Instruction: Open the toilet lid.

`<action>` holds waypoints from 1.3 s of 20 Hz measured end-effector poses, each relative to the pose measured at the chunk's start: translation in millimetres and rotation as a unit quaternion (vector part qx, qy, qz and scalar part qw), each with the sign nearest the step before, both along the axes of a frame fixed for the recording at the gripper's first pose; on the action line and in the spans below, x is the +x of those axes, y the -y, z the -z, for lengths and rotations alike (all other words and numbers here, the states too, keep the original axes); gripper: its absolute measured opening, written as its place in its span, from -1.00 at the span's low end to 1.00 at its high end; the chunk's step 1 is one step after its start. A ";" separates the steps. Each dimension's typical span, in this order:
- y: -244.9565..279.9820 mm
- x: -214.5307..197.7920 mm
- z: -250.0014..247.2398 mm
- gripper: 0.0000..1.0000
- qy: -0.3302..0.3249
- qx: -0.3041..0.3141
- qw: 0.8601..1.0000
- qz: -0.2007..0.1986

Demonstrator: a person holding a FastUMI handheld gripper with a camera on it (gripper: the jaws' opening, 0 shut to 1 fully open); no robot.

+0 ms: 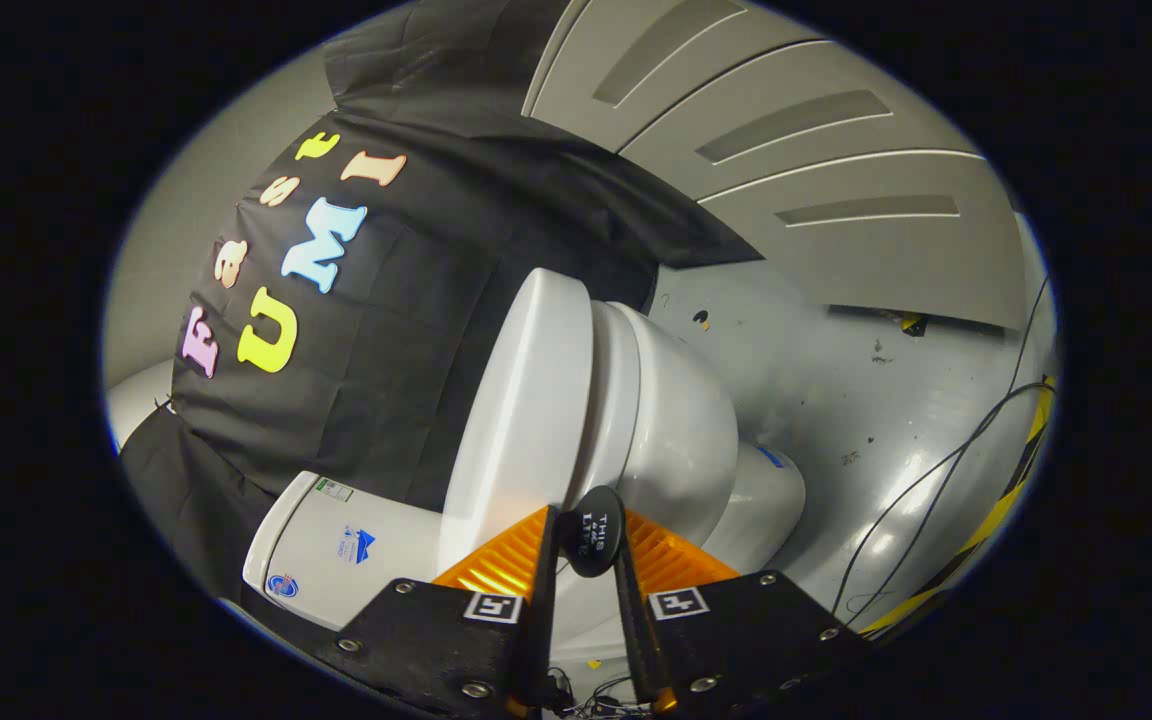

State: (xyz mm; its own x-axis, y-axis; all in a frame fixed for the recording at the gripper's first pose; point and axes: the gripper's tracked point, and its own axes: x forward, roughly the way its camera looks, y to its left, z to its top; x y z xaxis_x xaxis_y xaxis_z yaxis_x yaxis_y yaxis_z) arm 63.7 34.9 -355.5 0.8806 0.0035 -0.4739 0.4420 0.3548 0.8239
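Ribbed fingers (pixel 586 545) clamp a dark oval tab (pixel 594 532) (labelled) on the glossy, rounded toilet lid (pixel 521 410).

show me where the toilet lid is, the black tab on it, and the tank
toilet lid (pixel 516 420): gripper view, on its broad white top face.
black tab (pixel 596 530): gripper view, on its oval face, between the gripper (pixel 586 545) fingers.
tank (pixel 336 550): gripper view, on its white side.

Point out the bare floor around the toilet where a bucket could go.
The grey floor beyond the toilet bowl, up to the grey panelled wall, is bare apart from small specks. Past it, cables and striped tape crowd the floor. The other side is tight: cistern against black cloth. The claw is shut on the lid's black tab.
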 end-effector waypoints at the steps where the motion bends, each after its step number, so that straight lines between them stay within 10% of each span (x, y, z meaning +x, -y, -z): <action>1: -0.1 0.8 -0.4 -0.50 0.001 0.004 1.000 0.001; 11: -4.0 3.9 -5.0 -0.98 0.010 0.035 0.999 0.003; 26: -6.3 9.7 -37.2 -1.00 -0.003 -0.016 0.999 -0.031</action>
State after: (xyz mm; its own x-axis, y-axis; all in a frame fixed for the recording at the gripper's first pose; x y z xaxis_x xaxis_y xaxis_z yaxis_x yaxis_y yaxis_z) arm 73.4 41.1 -318.3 0.8766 0.0417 -0.4795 0.4231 0.4083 0.8089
